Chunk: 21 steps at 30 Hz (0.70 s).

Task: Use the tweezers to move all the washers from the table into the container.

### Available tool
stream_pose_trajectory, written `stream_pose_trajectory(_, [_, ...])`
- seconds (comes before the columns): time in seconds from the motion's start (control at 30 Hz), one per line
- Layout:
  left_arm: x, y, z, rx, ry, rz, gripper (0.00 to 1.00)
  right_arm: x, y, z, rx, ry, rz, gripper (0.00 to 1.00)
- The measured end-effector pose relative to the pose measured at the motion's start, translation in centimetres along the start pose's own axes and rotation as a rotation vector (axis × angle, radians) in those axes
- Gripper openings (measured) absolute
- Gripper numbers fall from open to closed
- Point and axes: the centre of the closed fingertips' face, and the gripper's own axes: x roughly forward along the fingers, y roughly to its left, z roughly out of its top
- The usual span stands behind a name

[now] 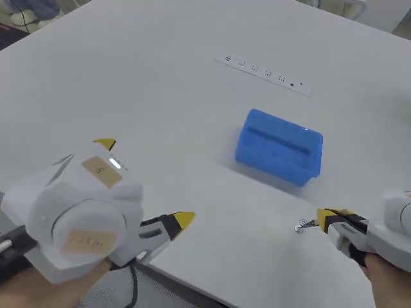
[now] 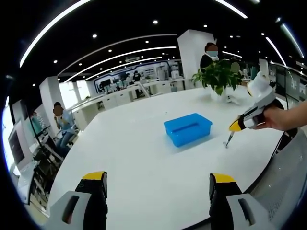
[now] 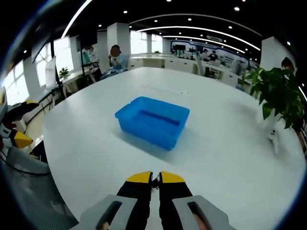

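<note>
Right hand-held gripper point(image 1: 329, 218): jaws nearly closed, clamping tweezers point(image 1: 306, 224), tips down at tabletop point(image 1: 160, 96). Washer at tips too small to confirm. Blue container point(image 1: 280, 147) just ahead. Left hand-held gripper point(image 2: 157, 176): jaws wide apart, empty, container well ahead.

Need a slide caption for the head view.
Right gripper points tweezers down at the white table near the blue container; left gripper open.

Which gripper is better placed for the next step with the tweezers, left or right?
Right. The right gripper is shut on the tweezers, tips down at the table near the container. The left gripper is open, empty, and back at the table's near edge.
</note>
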Motion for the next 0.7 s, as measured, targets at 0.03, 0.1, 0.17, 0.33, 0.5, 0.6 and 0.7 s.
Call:
stream_pose_trajectory(0.03, [0.02,0.00,0.01,0.002,0.000,0.000,0.90,-0.05,0.17,-0.01,0.015,0.000,0.007,0.01])
stream_pose_trajectory(0.1, [0.03,0.01,0.02,0.003,0.000,0.001,0.90,-0.01,0.11,-0.07,0.015,0.003,0.008,0.01])
stream_pose_trajectory(0.17, [0.00,0.02,0.06,0.001,-0.002,0.003,0.90,-0.05,0.22,-0.12,0.009,0.006,0.010,0.01])
stream_pose_trajectory(0.33, [-0.02,0.01,-0.02,0.000,-0.002,0.003,0.90,-0.10,0.46,-0.22,0.003,0.017,0.020,0.01])
stream_pose_trajectory(0.5, [-0.08,0.11,-0.07,-0.005,-0.004,0.007,0.90,-0.15,0.59,-0.18,-0.018,0.020,0.017,0.01])
stream_pose_trajectory(0.6, [-0.08,0.16,-0.11,-0.008,-0.005,0.006,0.90,-0.05,0.61,-0.07,-0.023,0.022,0.017,0.01])
stream_pose_trajectory(0.7, [-0.06,0.19,-0.19,-0.007,-0.004,0.006,0.90,0.09,1.03,0.09,-0.029,0.022,0.022,0.01])
